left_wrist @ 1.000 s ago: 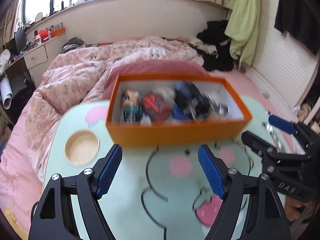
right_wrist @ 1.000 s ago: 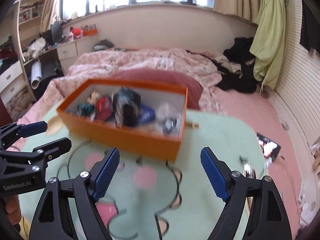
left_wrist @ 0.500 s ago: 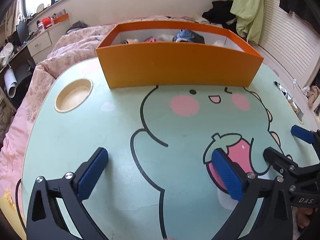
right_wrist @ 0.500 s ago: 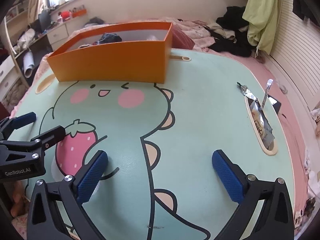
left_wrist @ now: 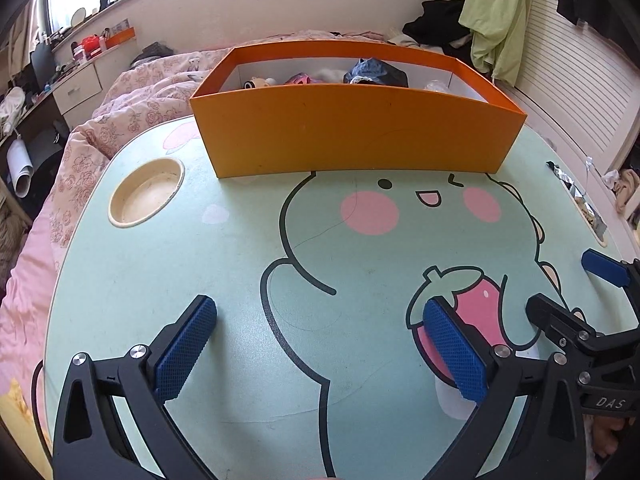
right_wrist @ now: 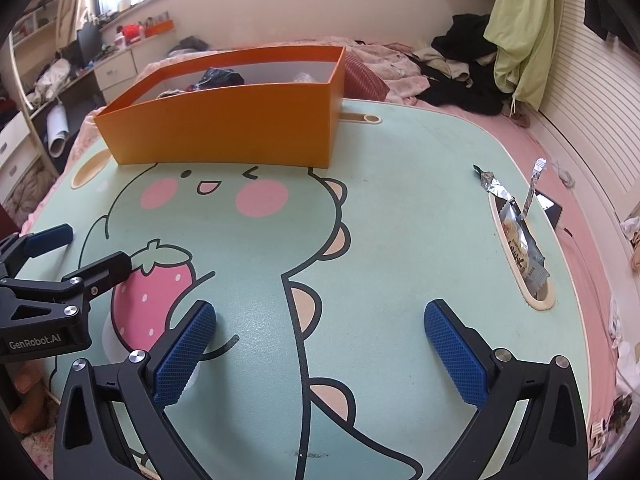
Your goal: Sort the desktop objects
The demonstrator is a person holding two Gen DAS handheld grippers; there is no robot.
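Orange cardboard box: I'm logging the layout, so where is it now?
The orange cardboard box stands at the far edge of the mint cartoon table, right of the round cup recess.

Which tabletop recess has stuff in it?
The long slot at the table's right edge, holding snack wrappers. The round cup recess, left of the orange box, holds nothing.

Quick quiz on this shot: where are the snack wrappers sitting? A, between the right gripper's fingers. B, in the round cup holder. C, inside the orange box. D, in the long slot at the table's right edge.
D: in the right wrist view the snack wrappers stand in the long slot along the table's right edge, apart from the orange box, while the right gripper is open with nothing between its fingers.
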